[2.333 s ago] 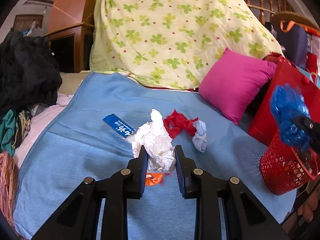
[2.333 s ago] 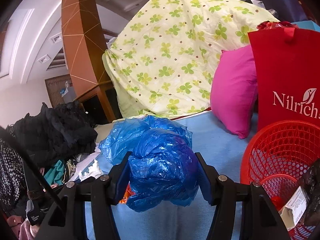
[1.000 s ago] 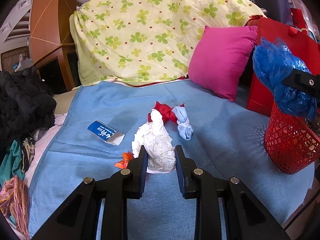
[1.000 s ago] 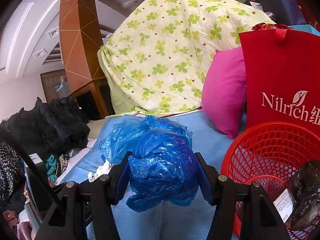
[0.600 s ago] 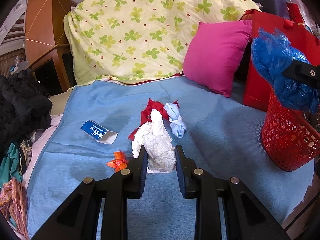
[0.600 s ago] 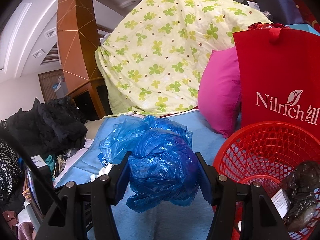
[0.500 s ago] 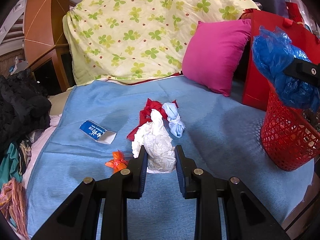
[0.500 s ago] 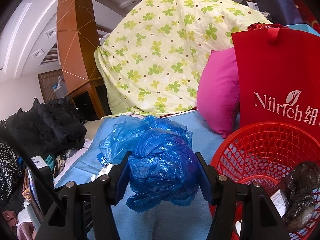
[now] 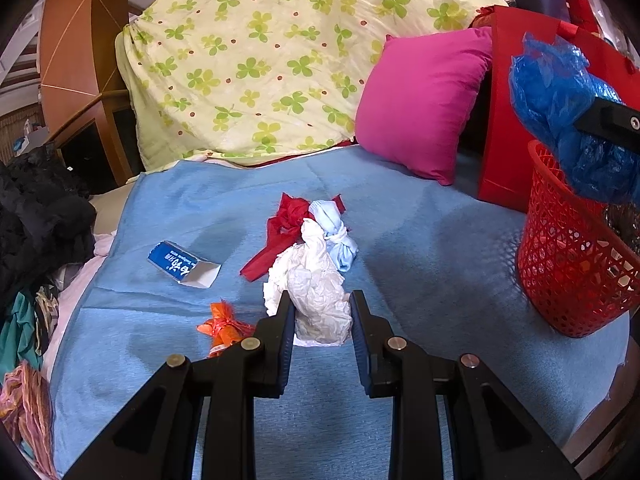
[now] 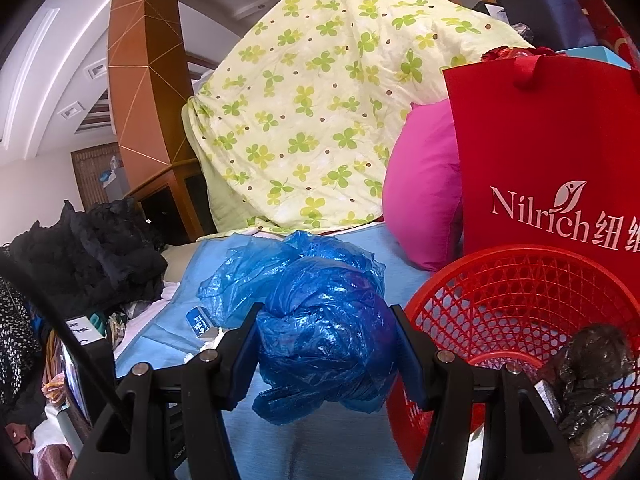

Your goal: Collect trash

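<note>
Right gripper point(image 10: 326, 344), lower centre of its view, clamped at about half width on a crumpled blue plastic bag point(image 10: 320, 320), held just left of the red mesh basket point(image 10: 472, 304) and not yet over its rim; basket mouth lying to the lower right of the fingers. Left gripper point(image 9: 322, 320) pinched nearly closed on a wad of white paper point(image 9: 316, 284), mid-frame above the blue blanket point(image 9: 420, 240), well left of the basket. Likely first to drop: the right-hand load.
</note>
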